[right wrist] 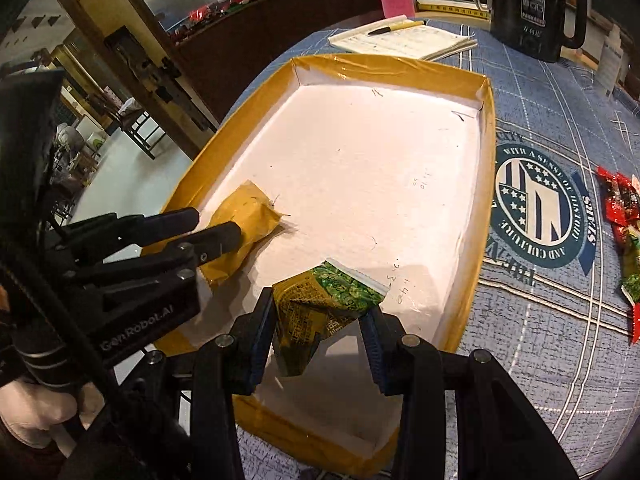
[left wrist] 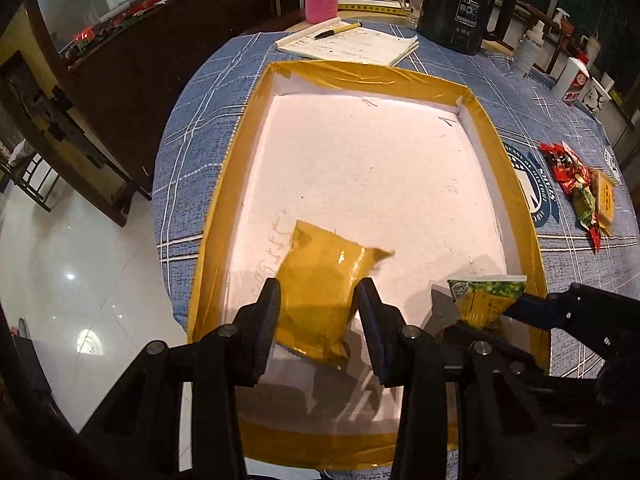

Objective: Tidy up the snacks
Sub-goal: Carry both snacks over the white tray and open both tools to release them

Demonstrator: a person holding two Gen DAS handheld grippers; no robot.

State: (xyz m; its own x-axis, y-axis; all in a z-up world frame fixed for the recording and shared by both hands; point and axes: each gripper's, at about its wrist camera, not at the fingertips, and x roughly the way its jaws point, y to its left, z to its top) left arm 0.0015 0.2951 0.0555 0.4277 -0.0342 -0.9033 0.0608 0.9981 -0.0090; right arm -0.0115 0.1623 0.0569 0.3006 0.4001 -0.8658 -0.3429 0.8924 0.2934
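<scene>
A: Two packets, one per hand. The left gripper point(left wrist: 318, 300) has its jaws clamped on the mustard-yellow packet point(left wrist: 320, 280), the right gripper point(right wrist: 318, 326) on the green-and-yellow packet point(right wrist: 320, 312); both hang low over the near end of the tray point(left wrist: 224, 200).

B: Which way do they lie?

A: Each packet's long axis runs out from the jaws toward 12 o'clock, over the white tray floor. It looks like both could be set down almost directly beneath.

B: And the rest?

A: More snacks point(left wrist: 580, 184) wait at 3 o'clock on the blue cloth-covered table point(left wrist: 200, 120), nearer the right hand. A notebook point(left wrist: 352, 42) lies beyond the tray.
</scene>
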